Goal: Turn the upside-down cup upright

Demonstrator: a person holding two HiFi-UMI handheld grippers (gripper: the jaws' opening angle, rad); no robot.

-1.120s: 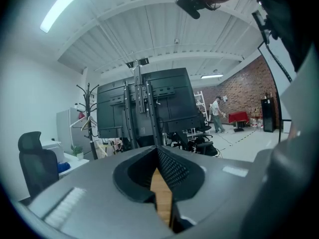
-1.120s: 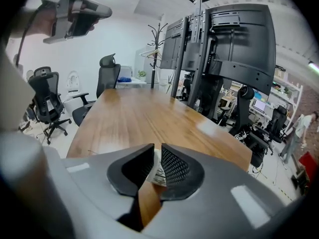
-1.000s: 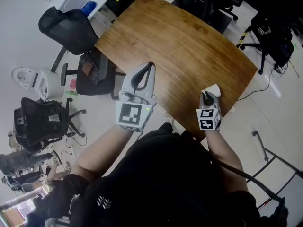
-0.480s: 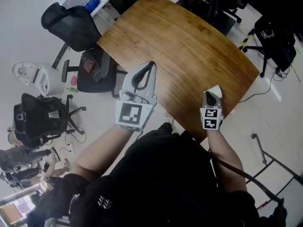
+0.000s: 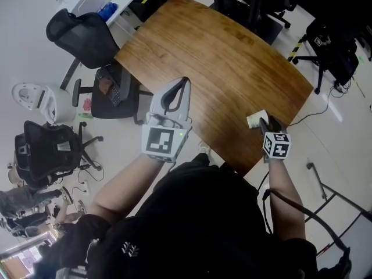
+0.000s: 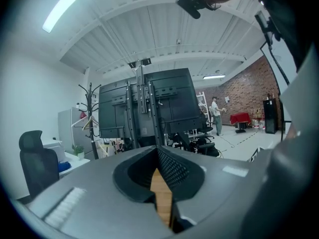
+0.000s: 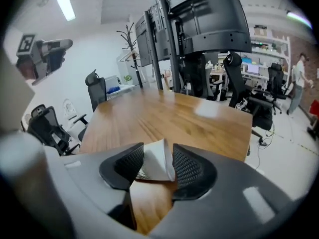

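Observation:
A white paper cup lies tilted on its side on the wooden table, near the table's near right corner. My right gripper sits just right of it in the head view. In the right gripper view the cup shows in the gap of the right gripper. Its jaws are opening and the pads do not press on the cup. My left gripper hovers at the table's near edge, jaws together and empty, far left of the cup.
Black office chairs stand off the table's left side, with more chairs and cables on the floor to the right. A bank of dark monitors stands beyond the table's far end. The cup is close to the table edge.
My right gripper has shifted right toward the table corner and rolled, and its jaws have spread. The cup, earlier at its tip, now lies on the table. My left gripper has not moved.

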